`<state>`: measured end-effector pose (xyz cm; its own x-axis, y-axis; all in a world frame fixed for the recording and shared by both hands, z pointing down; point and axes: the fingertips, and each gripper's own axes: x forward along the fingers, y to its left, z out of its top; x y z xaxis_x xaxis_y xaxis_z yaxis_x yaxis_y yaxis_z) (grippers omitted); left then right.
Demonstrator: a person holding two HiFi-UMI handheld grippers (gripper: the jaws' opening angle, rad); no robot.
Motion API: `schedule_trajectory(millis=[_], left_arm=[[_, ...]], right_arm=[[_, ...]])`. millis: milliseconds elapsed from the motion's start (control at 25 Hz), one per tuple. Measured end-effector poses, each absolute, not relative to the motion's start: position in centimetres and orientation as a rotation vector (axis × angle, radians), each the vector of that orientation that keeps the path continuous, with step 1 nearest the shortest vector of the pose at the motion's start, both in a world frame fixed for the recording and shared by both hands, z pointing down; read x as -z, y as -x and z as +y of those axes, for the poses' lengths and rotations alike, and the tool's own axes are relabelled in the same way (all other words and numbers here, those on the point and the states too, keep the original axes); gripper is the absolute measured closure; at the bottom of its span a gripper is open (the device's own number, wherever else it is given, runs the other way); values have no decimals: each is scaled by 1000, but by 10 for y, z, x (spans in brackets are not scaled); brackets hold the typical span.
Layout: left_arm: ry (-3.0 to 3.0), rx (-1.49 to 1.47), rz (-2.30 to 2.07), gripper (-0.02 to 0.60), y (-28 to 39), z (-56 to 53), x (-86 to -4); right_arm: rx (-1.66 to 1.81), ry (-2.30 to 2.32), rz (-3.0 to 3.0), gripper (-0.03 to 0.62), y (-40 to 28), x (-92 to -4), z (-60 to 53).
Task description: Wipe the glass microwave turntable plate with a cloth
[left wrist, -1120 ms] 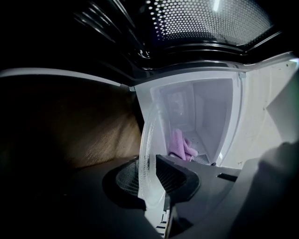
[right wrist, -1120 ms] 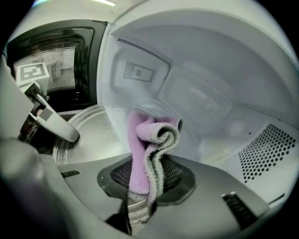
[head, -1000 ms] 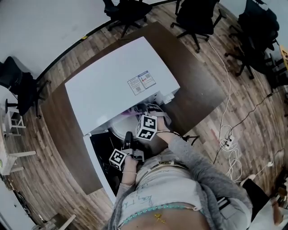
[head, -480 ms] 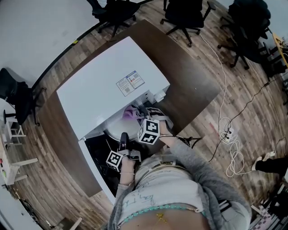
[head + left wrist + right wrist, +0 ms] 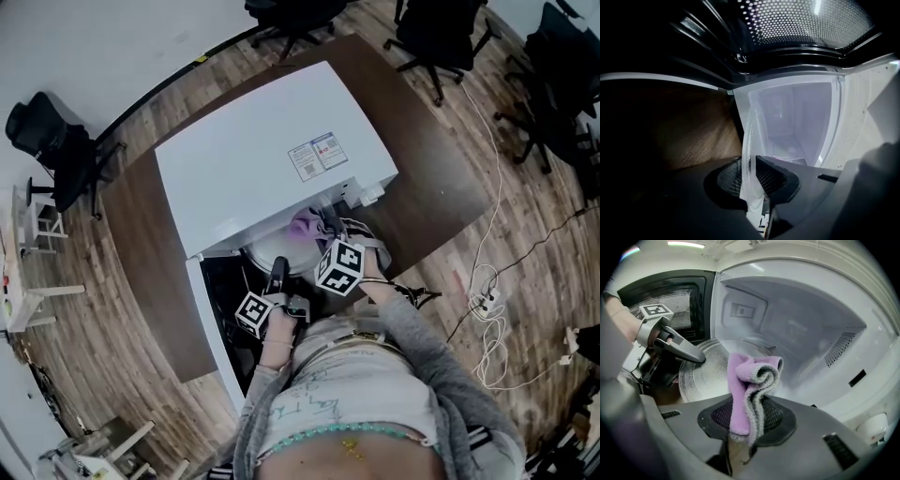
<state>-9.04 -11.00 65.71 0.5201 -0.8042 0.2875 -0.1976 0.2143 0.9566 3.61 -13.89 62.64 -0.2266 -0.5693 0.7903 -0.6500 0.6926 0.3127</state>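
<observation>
Glass plate [image 5: 704, 370]: at the mouth of the open microwave [image 5: 272, 159], tilted, its near rim pinched in the left tongs [image 5: 693, 356]. In the left gripper view it shows only edge-on, a pale clear sliver running up from between the pads. Those tongs are closing, with the rim gripped between them. In the right gripper view the plate's right side is cut off behind the cloth [image 5: 751, 380]. Whether its far edge rests on the oven floor cannot be made out.

Cloth: purple with a grey face, bunched, clamped upright in the right tongs [image 5: 749, 414], which are closed on its lower end. Its folds cover the pads' inner faces. It stands in front of the plate; contact with the glass cannot be judged.

Head view: the microwave's top hides most of the plate and cavity. Only a pale arc and a scrap of purple show at the opening. The person's torso blocks the nearest part.

Door [image 5: 670, 301]: swung open at left, mesh window dark. The left half of the left gripper view is too dark to read.

Microwave sits on a brown counter [image 5: 141, 253].
</observation>
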Motion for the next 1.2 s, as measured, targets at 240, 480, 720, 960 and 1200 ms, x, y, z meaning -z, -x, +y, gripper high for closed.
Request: schedule_trajectory(millis=[240,480,720,960,1200], left_arm=[[-1290,574,-988,512,94,-115,-657],[-1299,600,-983,512,91,-121,-650],[-1293,595,-998,512,93,-121,-649],[-1294,620,-995,518,90,-131,-647],[-1286,630,-1010,520,95,-138,-644]], right_arm=[[-81,-935,-1921,480,-31,-623,-139],[-90,-916,-1945,480,-30,-622,-140],[-88,-884,-1974,480,-30,-613,-136],[-83,-880,-1975,480,-36,-606,-132],[-53,-875,-1980,480,-37,-599,-134]])
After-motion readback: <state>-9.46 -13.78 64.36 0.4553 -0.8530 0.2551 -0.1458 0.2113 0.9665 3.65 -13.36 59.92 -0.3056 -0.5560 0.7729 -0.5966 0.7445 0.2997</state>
